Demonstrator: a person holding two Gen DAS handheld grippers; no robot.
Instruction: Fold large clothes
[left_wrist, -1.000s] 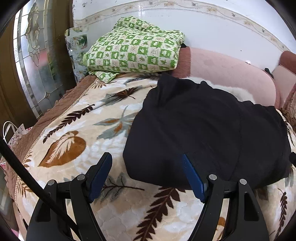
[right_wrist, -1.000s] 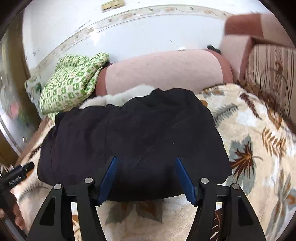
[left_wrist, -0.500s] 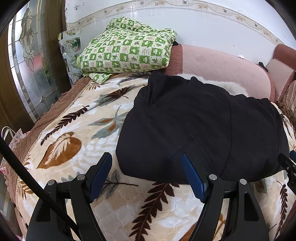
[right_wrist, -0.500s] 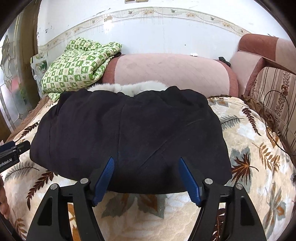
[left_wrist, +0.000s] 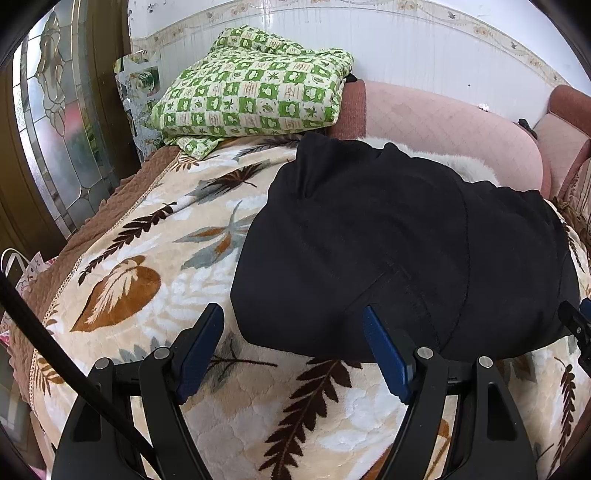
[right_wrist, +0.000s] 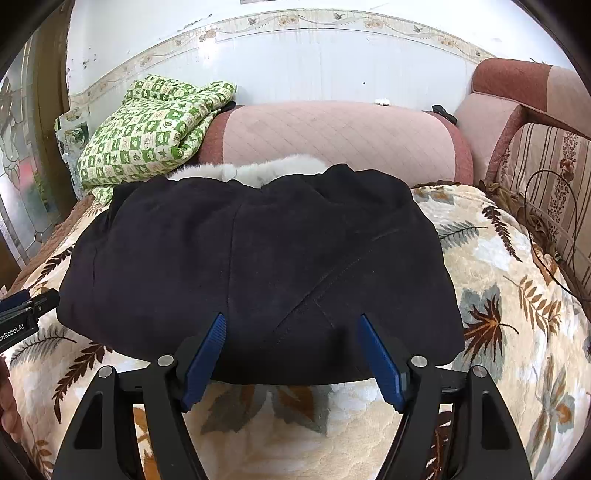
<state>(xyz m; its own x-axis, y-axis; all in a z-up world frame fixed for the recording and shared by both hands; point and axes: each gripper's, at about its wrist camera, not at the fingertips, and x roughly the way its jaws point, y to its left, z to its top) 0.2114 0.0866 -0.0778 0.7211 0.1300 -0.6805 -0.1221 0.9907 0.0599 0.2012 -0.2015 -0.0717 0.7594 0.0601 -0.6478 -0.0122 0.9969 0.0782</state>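
Note:
A large black garment (left_wrist: 399, 251) with a white fur collar (right_wrist: 255, 170) lies folded into a thick bundle on a leaf-patterned blanket (left_wrist: 147, 266). It also shows in the right wrist view (right_wrist: 258, 266). My left gripper (left_wrist: 293, 325) is open and empty, just in front of the garment's near left corner. My right gripper (right_wrist: 291, 332) is open and empty, above the garment's near edge. Each gripper's tip shows at the edge of the other's view: the right gripper (left_wrist: 576, 325) and the left gripper (right_wrist: 22, 306).
A folded green checked quilt (left_wrist: 251, 99) rests at the back left against a pink bolster (right_wrist: 332, 136). A striped cushion (right_wrist: 546, 184) with a thin cable lies at the right. A glass door (left_wrist: 55, 129) stands left of the bed.
Both grippers have drawn back from the garment and stayed open. The right wrist view has levelled out, and the garment lies still.

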